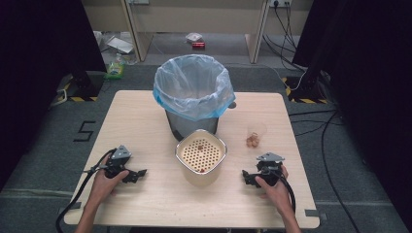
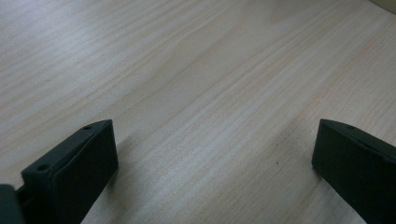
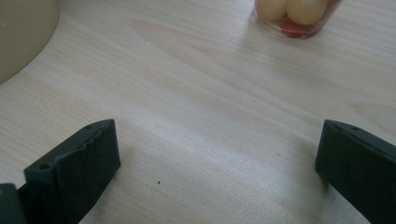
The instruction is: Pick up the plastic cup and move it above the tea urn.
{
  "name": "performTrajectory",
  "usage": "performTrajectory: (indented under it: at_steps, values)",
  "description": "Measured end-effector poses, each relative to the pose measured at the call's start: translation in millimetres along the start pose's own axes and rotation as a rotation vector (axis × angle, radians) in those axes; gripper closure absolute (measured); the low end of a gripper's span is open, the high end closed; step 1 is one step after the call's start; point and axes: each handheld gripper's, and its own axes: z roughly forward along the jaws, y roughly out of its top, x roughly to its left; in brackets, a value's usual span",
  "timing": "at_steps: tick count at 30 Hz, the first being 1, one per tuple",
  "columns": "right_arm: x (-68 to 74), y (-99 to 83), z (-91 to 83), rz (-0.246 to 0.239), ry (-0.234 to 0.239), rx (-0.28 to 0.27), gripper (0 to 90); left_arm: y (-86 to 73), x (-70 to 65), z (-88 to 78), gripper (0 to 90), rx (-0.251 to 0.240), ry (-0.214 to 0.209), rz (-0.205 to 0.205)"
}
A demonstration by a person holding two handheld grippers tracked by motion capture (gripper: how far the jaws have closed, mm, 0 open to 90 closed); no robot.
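With both hands resting on the pale wooden table [image 1: 145, 204], the left gripper [image 1: 136, 175] and right gripper [image 1: 248, 177] sit low on the near side, well apart, each pointing in toward the middle. Both have their jaws spread wide with nothing but bare wood grain between them, as both gripper views show. Between the two grippers stands a cream square tub with a perforated insert [image 1: 201, 156], a couple of small reddish bits lying on it. Just beyond the right gripper is a small clear plastic cup [image 1: 254, 134] holding pale round pieces. Farthest back, right behind the tub, stands a grey bin lined with a light blue bag [image 1: 193, 87].
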Motion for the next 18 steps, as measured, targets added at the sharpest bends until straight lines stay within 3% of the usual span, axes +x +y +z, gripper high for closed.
performTrajectory:
  at_steps: [6,7,8,9,10,11,13,15,18]
  values:
    - [-0.4,-0.9,-1.1,-0.009,0.008,0.001,1.2,0.0,0.0,0.0,0.0,0.000,0.000,0.000]
    - [-1.5,-0.5,-4.1,-0.027,0.022,0.004,9.8,0.0,0.0,0.0,0.0,0.000,0.000,0.000]
    - [-1.5,-0.5,-4.1,-0.027,0.022,0.004,9.8,0.0,0.0,0.0,0.0,0.000,0.000,0.000]
    - [-2.8,1.5,-8.8,-0.043,0.034,-0.017,25.5,0.0,0.0,0.0,0.0,0.000,0.000,0.000]
    - [-2.8,1.5,-8.8,-0.043,0.034,-0.017,25.5,0.0,0.0,0.0,0.0,0.000,0.000,0.000]
    - [-3.6,3.7,-12.7,-0.038,0.022,-0.038,11.5,0.0,0.0,0.0,0.0,0.000,0.000,0.000]
    - [-5.8,6.4,-16.3,-0.050,0.008,-0.062,23.4,0.0,0.0,0.0,0.0,0.000,0.000,0.000]
    - [-10.2,10.3,-21.2,-0.032,0.004,-0.101,18.9,0.0,0.0,0.0,0.0,0.000,0.000,0.000]
    - [-14.9,15.3,-26.2,-0.022,-0.018,-0.122,20.7,0.0,0.0,0.0,0.0,0.000,0.001,0.000]
